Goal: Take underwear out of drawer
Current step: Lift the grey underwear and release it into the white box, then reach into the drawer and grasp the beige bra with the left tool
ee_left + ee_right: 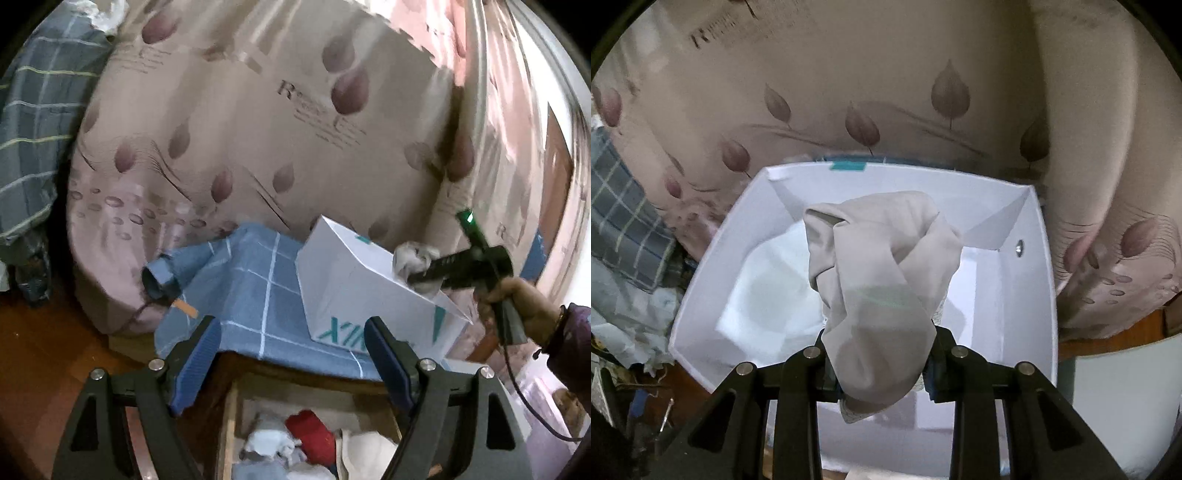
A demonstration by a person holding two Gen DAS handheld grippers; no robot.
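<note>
Underwear: a pale grey, crumpled piece (879,280) hangs bunched from the right gripper (882,373), directly above a white box (1027,295); in the left wrist view the same bundle (412,258) shows at the gripper's tip, over the box's top edge.
Right gripper: fingers pinched tight on the underwear, fabric spilling out above and below the narrow gap between them; it points steeply down into the box.
Right hand: a hand (517,295) with a dark sleeve grips the tool's handle at the right of the left wrist view, a green light glowing on the tool's top and a black cable trailing down.
Left gripper: fingers spread wide (291,354), blue pads (201,350) bare, nothing between them; it hovers over the drawer's far edge.
Drawer: a wooden drawer (229,417) stands open below the left gripper, holding a jumble of clothes, among them a red piece (310,432), a white piece (269,443) and a cream piece (365,450).
Box: open-topped and tilted, with teal lettering on its side, it sits on a blue checked cloth (255,295); inside lies something white (768,295), too blurred to tell.
Backdrop: a beige sheet (240,129) printed with mauve leaves fills the scene behind; a grey plaid cloth (33,147) hangs at left.
</note>
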